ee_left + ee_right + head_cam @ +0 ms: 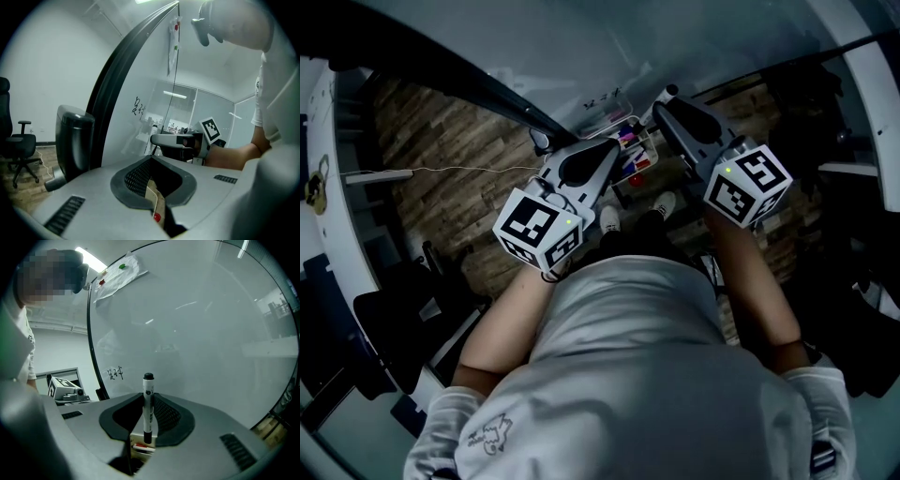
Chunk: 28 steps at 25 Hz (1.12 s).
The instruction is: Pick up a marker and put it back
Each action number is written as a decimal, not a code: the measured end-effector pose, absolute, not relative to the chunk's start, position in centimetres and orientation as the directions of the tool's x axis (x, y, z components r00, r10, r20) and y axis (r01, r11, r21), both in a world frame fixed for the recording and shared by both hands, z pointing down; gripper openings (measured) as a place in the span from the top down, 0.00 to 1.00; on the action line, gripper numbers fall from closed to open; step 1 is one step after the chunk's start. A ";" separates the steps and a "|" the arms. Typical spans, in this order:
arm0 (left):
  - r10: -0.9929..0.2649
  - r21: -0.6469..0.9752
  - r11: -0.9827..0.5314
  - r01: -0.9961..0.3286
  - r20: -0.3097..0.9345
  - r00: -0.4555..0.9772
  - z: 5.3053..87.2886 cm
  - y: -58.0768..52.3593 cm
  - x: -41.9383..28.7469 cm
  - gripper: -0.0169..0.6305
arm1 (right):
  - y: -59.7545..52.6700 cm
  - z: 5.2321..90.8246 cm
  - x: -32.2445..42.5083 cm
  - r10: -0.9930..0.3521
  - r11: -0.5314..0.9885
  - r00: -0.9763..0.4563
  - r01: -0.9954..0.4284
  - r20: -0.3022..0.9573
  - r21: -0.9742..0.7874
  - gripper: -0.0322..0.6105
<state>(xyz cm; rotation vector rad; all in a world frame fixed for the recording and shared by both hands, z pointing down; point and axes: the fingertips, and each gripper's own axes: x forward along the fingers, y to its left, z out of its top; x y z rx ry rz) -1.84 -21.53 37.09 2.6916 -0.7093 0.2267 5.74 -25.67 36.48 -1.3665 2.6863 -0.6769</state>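
Right gripper view: marker upright, clamped in the jaws of the right gripper.
The white-barrelled marker stands black end up in front of the whiteboard, above a small tray seen through the gap below. The left gripper, just beside the right one, has its jaws drawn together with nothing between them.
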 end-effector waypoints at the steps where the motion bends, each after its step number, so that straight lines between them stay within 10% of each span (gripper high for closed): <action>1: -0.447 0.291 -0.813 -0.505 0.243 0.861 37.3 -21.5 -1.8 0.97 | -25.7 36.7 5.8 -0.779 0.513 -0.608 -0.758 0.152 -0.403 0.83; 28: -0.445 0.329 -0.781 -0.531 0.304 0.842 41.4 -20.6 -1.2 0.97 | -25.7 42.3 5.2 -0.752 0.494 -0.631 -0.731 0.189 -0.471 0.83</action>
